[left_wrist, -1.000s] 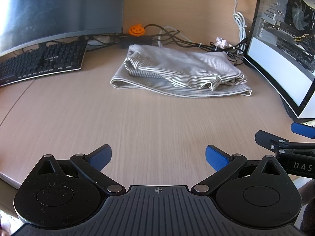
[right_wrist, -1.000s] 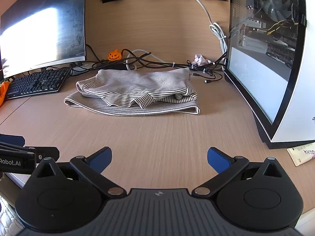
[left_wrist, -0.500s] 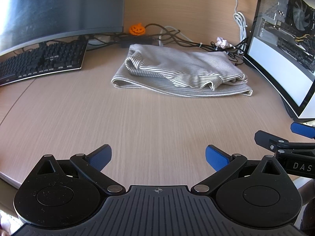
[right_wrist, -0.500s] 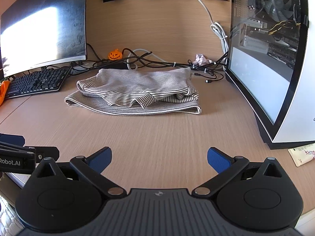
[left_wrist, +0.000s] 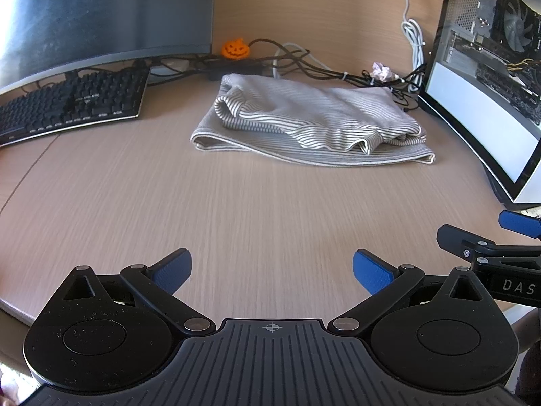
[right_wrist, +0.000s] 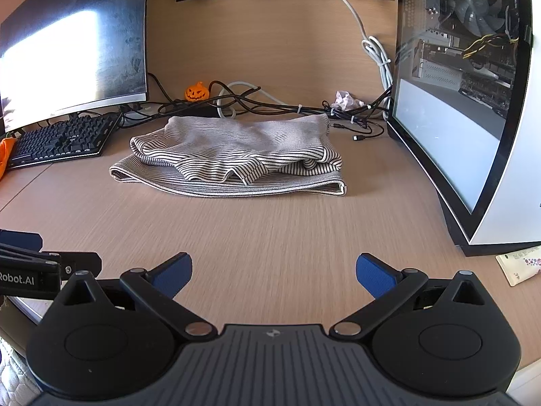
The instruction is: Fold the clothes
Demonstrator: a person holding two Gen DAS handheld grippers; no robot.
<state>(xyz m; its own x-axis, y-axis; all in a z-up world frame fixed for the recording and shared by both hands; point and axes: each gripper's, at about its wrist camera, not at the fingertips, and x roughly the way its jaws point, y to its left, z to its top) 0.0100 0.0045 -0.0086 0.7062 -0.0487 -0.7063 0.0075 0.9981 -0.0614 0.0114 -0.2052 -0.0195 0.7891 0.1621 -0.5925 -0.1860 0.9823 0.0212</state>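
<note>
A grey-and-white striped garment (left_wrist: 311,121) (right_wrist: 236,155) lies folded in layers at the back middle of the wooden desk (left_wrist: 253,209). My left gripper (left_wrist: 272,267) hovers open over the desk's near edge, well short of the cloth, with nothing between its blue pads. My right gripper (right_wrist: 274,270) is likewise open and empty, side by side with the left. Part of the right gripper (left_wrist: 500,247) shows at the right edge of the left wrist view, and the left gripper's side (right_wrist: 37,264) shows at the left of the right wrist view.
A black keyboard (left_wrist: 67,108) and a curved monitor (left_wrist: 101,10) stand at the left. A glass-sided computer case (right_wrist: 473,101) walls the right. Tangled cables (right_wrist: 270,105), an orange pumpkin figure (right_wrist: 196,92) and crumpled paper (right_wrist: 345,98) lie behind the garment. A small packet (right_wrist: 520,264) lies near right.
Both views shift only slightly; the garment sits a touch lower in each frame. Both grippers stay open and the garment lies unmoved.
</note>
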